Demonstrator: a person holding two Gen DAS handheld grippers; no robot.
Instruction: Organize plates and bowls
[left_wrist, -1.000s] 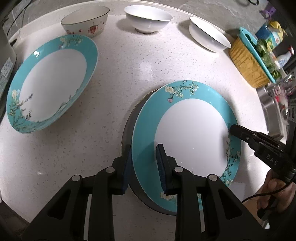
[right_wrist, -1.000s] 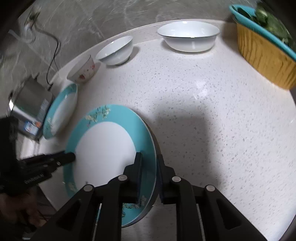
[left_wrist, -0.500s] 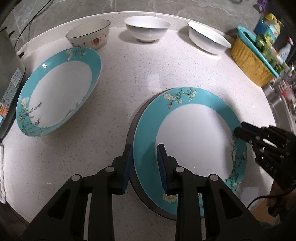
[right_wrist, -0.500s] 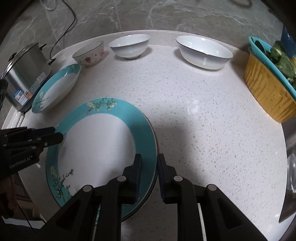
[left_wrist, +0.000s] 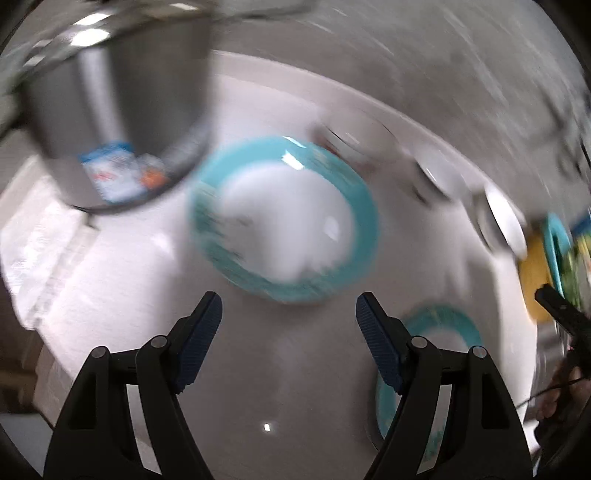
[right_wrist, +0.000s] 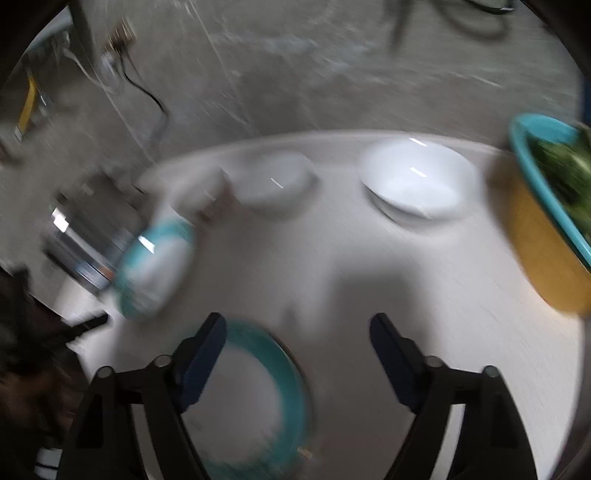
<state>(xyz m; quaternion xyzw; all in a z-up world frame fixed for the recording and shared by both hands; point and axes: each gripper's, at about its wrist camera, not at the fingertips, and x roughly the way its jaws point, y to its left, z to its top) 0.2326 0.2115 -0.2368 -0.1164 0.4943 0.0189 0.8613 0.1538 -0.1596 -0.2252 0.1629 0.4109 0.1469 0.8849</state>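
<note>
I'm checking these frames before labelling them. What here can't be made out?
- Left wrist view: motion blur smears the teal plate's flower pattern and the steel pot's label.
- Left wrist view: the nearer teal plate is partly behind the left gripper's finger.
- Right wrist view: the small patterned bowl is a blur.
- Right wrist view: the basket is cut off by the edge.

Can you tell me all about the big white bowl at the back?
The big white bowl is plain, glossy and wide, like glazed china, with bright glints on its rim and inside. It looks empty and stands upright on the pale speckled counter, near the back edge. Nothing touches it; a smaller white bowl stands apart beside it.
</note>
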